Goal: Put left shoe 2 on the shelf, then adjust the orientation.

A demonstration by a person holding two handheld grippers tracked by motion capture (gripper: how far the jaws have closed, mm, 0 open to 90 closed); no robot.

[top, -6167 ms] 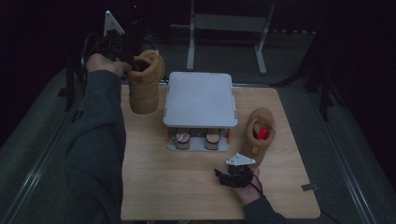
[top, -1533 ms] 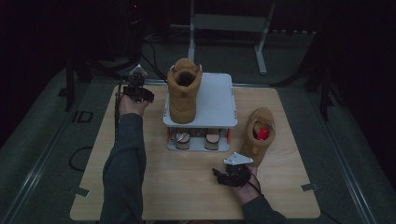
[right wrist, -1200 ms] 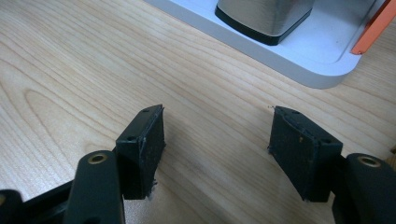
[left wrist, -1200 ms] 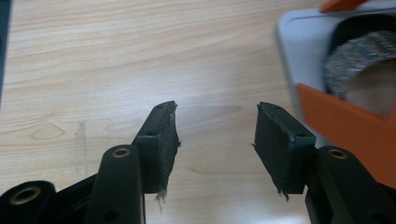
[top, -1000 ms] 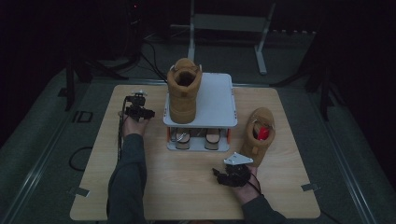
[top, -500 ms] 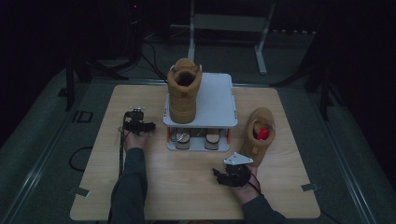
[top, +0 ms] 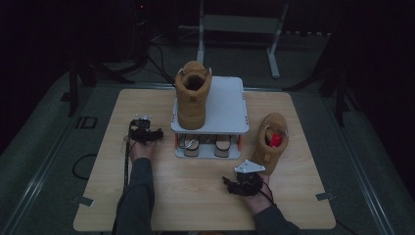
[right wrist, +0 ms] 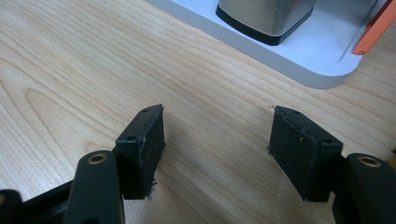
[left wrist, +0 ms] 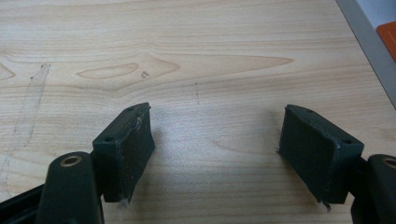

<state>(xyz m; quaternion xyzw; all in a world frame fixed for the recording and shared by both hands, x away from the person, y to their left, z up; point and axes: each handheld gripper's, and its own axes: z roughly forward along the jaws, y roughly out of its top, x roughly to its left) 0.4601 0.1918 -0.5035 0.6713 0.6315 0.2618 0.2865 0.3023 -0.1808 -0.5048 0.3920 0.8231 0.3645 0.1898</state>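
A tan boot point(top: 192, 95) stands upright on top of the white two-tier rack point(top: 222, 105). A second tan boot point(top: 270, 142) with something red point(top: 275, 139) inside it stands on the table right of the rack. My left gripper point(top: 142, 131) rests low on the wood left of the rack. Its jaws have just been opening and stand open point(left wrist: 217, 144) with nothing between them. My right gripper point(top: 244, 180) sits near the front, just before the second boot, open point(right wrist: 217, 140) over bare wood.
The rack's lower shelf holds two small brown items point(top: 191, 145). In the right gripper view the rack's white base point(right wrist: 280, 51), a metal leg point(right wrist: 266, 16) and an orange post point(right wrist: 373, 32) lie ahead. The wooden table point(top: 195, 200) has free room in front.
The boot once held at the far left now stands on the rack top. My left hand has let it go and drawn back and down to the table. The right hand has stayed still.
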